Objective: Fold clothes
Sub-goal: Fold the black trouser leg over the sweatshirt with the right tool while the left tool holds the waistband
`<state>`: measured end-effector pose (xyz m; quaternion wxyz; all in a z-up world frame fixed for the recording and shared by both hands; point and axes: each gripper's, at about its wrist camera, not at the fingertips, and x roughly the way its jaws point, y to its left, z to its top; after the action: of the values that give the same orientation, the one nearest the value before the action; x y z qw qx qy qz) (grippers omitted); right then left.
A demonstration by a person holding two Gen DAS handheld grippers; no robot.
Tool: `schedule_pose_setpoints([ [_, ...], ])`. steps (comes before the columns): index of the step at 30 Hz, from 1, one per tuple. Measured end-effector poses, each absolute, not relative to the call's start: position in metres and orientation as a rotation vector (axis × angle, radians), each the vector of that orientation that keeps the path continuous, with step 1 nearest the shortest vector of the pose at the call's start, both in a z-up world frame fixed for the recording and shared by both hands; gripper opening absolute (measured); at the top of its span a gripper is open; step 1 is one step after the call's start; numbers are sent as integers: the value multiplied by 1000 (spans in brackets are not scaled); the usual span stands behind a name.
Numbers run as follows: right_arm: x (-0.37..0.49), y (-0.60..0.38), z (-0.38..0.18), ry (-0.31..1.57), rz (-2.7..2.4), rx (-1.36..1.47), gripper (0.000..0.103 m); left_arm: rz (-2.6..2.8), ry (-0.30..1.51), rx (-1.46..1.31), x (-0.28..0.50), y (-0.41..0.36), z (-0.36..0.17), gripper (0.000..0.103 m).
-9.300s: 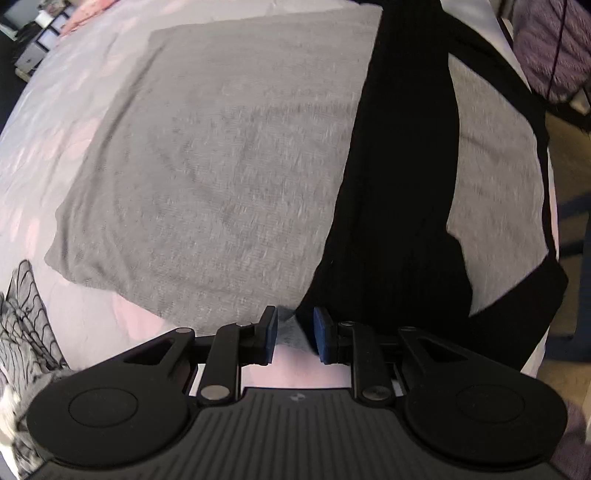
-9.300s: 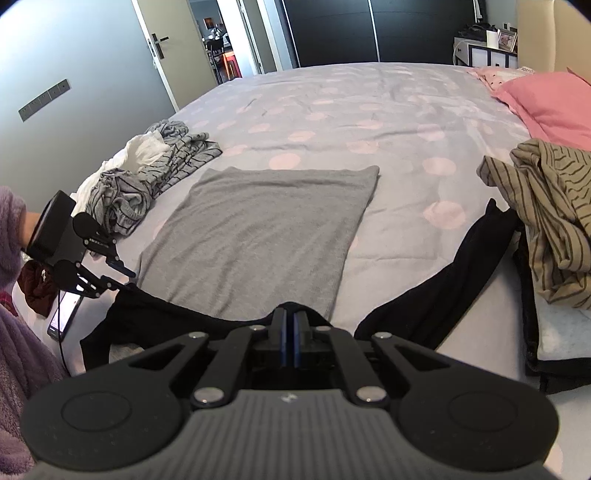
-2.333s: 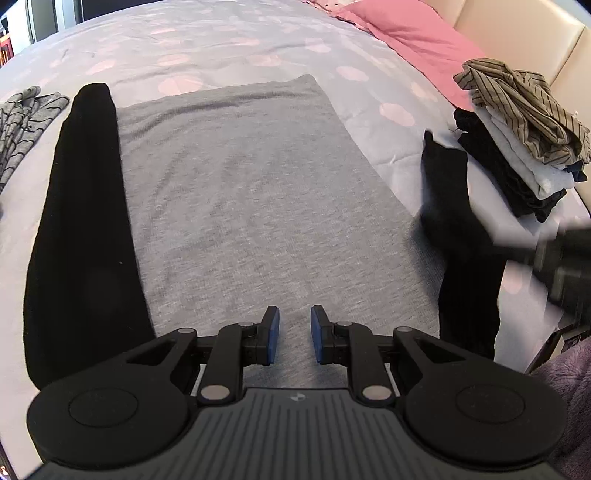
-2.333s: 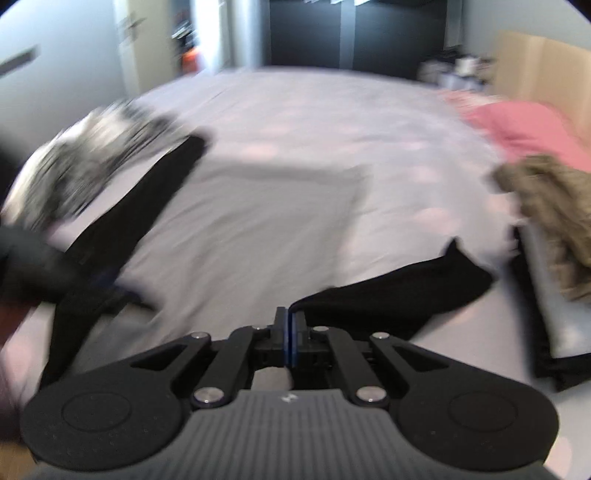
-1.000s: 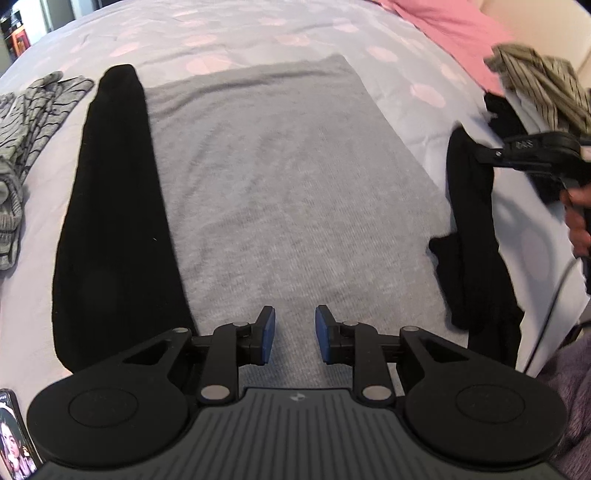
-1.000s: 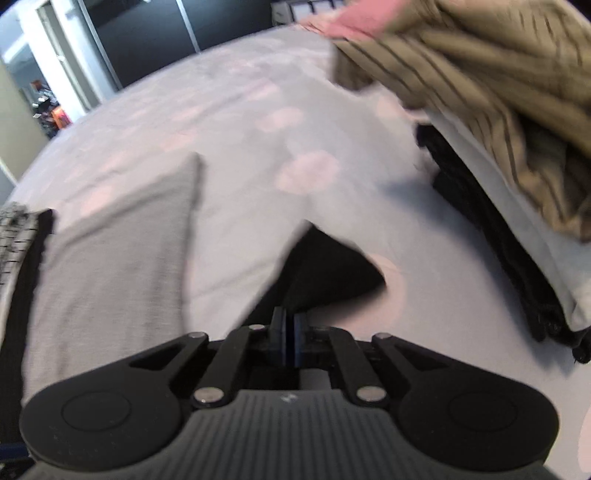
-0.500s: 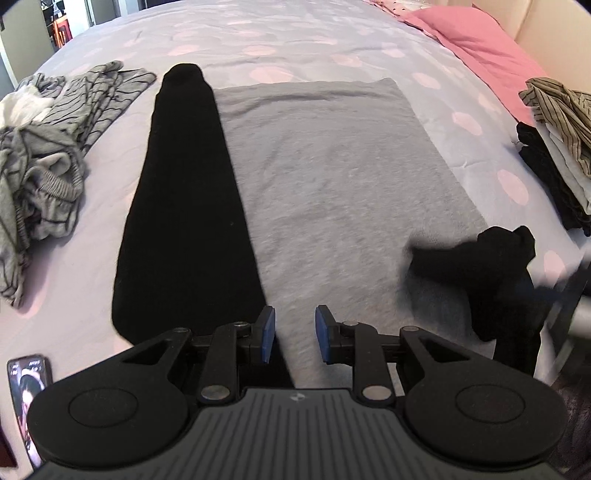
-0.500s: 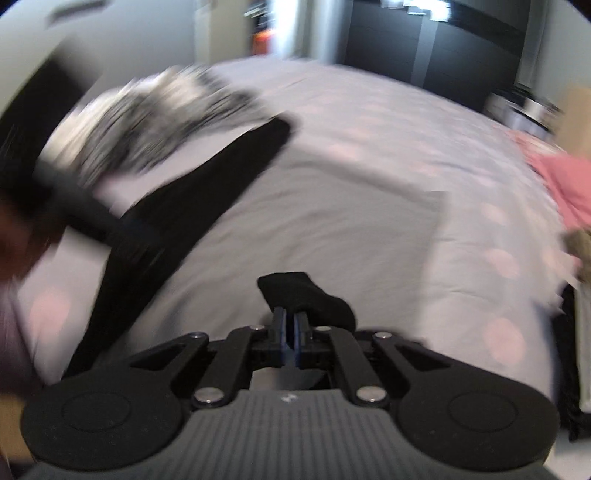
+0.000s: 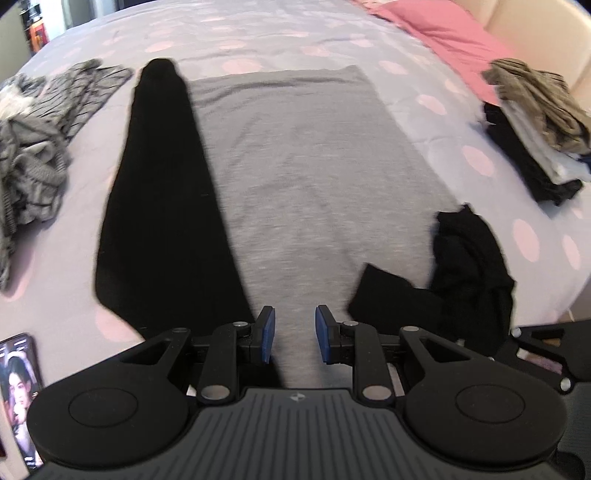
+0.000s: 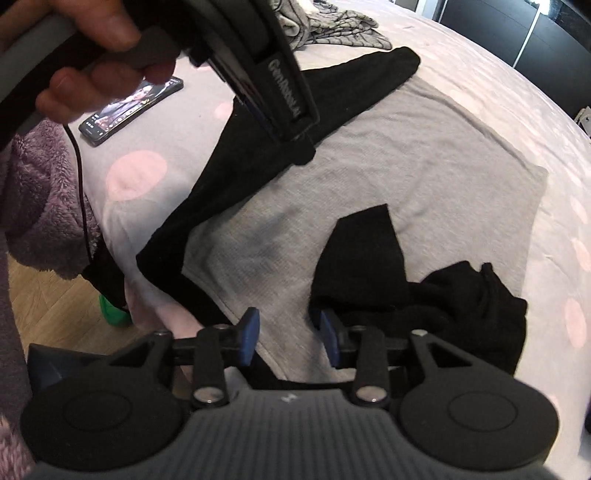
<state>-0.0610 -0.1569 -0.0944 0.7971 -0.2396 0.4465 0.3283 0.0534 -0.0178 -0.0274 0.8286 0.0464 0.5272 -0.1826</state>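
One grey shirt (image 9: 314, 177) lies flat on the bed (image 9: 258, 33); one black sleeve (image 9: 162, 199) lies along its left edge, the other (image 9: 469, 266) bunched at its right. Left gripper (image 9: 291, 334) hovers narrowly parted, empty. Right gripper (image 10: 288, 334) is opening, seemingly empty. Two clothes piles flank the shirt.

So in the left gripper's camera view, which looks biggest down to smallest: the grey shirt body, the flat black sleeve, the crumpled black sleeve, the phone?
1. Grey knit shirt body, spread flat.
2. Flat black sleeve along its left edge.
3. Crumpled black sleeve on the right; bunched up, so it looks smaller than it is.
4. Phone, cut off by the picture's edge, so unsure.
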Motion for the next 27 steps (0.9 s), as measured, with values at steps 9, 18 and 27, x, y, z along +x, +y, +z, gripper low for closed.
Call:
schedule_pose_setpoints([
  [9, -66, -185, -83, 978, 628, -548, 49, -534, 1162, 145, 41, -73, -40, 24],
  [18, -42, -223, -83, 996, 513, -520, 51, -514, 1197, 191, 45, -91, -72, 15],
  [27, -19, -247, -82, 972, 436, -509, 52, -444, 1093, 21, 58, -41, -21, 5],
])
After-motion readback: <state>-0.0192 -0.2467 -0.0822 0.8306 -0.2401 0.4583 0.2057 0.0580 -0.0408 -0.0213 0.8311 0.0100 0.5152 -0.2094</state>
